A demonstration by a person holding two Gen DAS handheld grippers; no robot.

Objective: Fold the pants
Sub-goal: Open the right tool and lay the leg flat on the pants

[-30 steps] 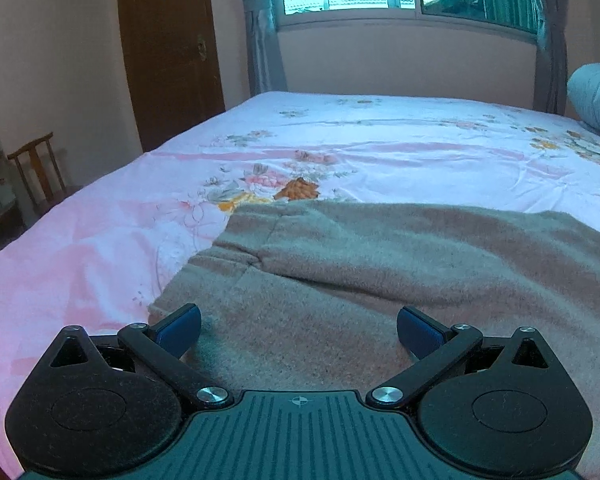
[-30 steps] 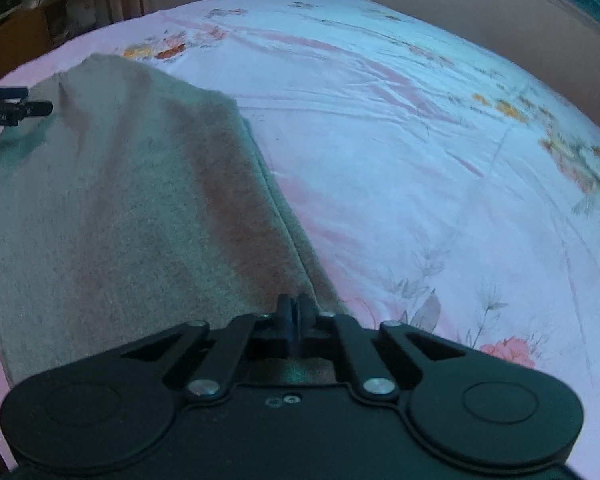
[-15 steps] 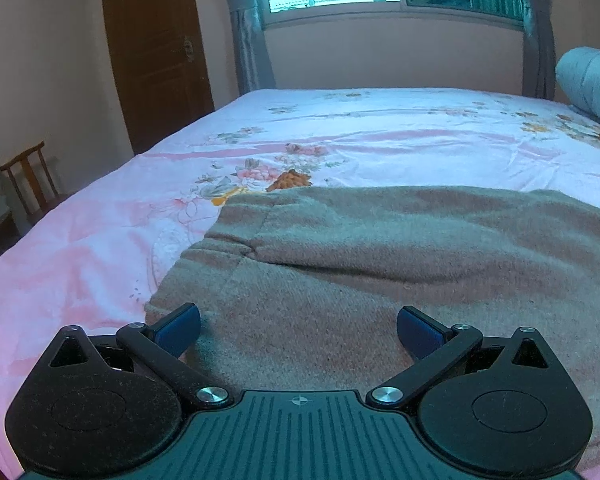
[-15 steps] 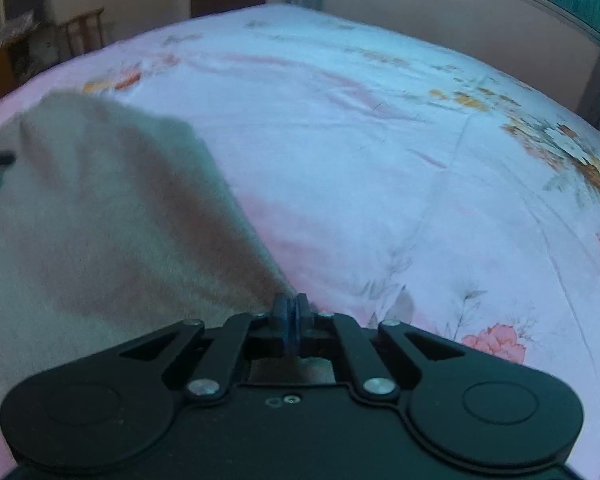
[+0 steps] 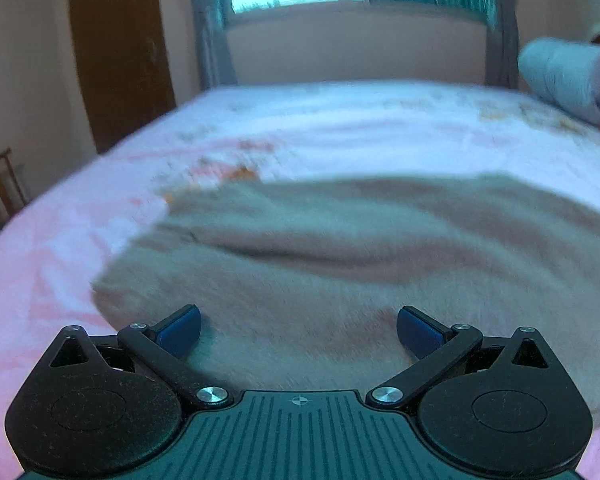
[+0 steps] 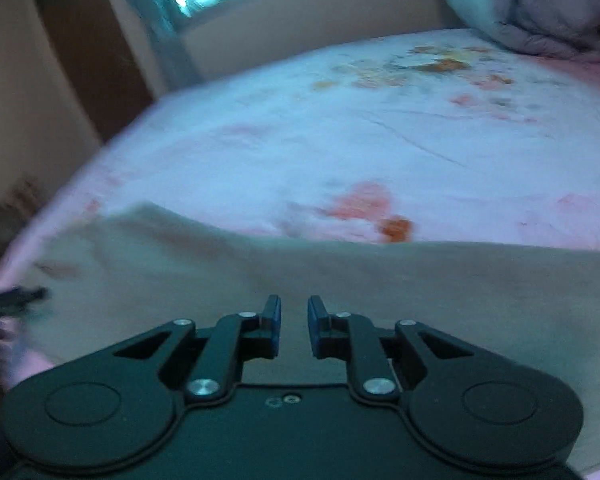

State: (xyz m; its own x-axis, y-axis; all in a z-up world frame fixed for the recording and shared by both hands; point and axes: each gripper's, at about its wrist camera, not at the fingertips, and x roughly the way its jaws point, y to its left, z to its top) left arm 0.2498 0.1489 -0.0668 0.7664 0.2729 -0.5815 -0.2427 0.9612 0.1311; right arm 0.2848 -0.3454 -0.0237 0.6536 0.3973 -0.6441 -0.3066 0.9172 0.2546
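— While both views are smeared, where do the pants lie from you?

— Straight ahead and below me. The pants point(image 5: 340, 280) are spread flat on the bed point(image 5: 340, 120), a tan band running across both views, so I judge their long axis goes side to side in front of me, not away from me.

— And your jaws?

— My left gripper point(image 5: 299, 326) is spread wide with nothing between its blue pads point(image 5: 180, 330); cloth shows through the gap, but I can't tell whether the pads touch it. My right gripper point(image 6: 294, 326) has its jaws parted only narrowly, also with nothing pinched between them.

— Which hand is nearer an end?

— The left, I think. One end of the pants point(image 6: 340, 288) stops just beyond my left pad, with bare pink sheet beside it. On the right the cloth runs out of view.

— So the next fold?

— Probably across that long axis, end over end, each hand taking an edge.
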